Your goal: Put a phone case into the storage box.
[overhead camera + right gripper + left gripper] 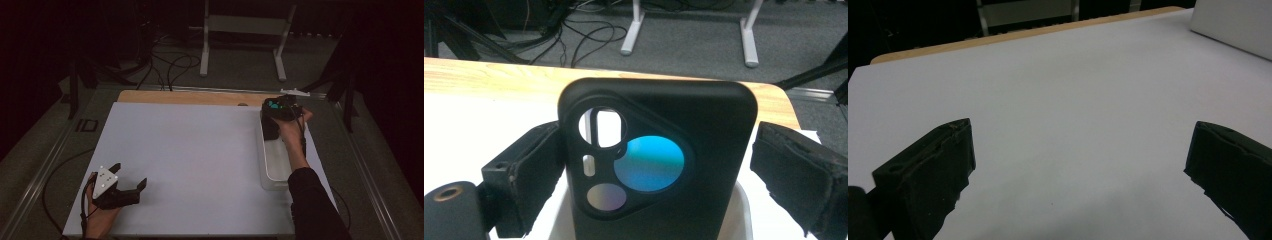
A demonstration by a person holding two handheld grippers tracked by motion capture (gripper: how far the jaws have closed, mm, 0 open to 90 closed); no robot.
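A black phone case (704, 165) with camera cut-outs and a blue round patch stands upright at the far end of a white tray (272, 172), seen as a dark block (270, 128) in the high view. My right gripper (659, 130) straddles it. The right jaw stands clear of the case's edge and the left jaw sits close beside it, so the gripper is open. From above, the right gripper (274, 114) hangs over the tray's far end. My left gripper (131, 175) rests open on the white board (200, 150) at the near left, with bare board between its jaws (1080, 130).
The white board lies on a wooden table whose far edge (190, 97) shows beyond it. On the floor behind are cables (170, 65) and a white metal stand (245, 30). The tray's rim (744, 210) rises around the foot of the case.
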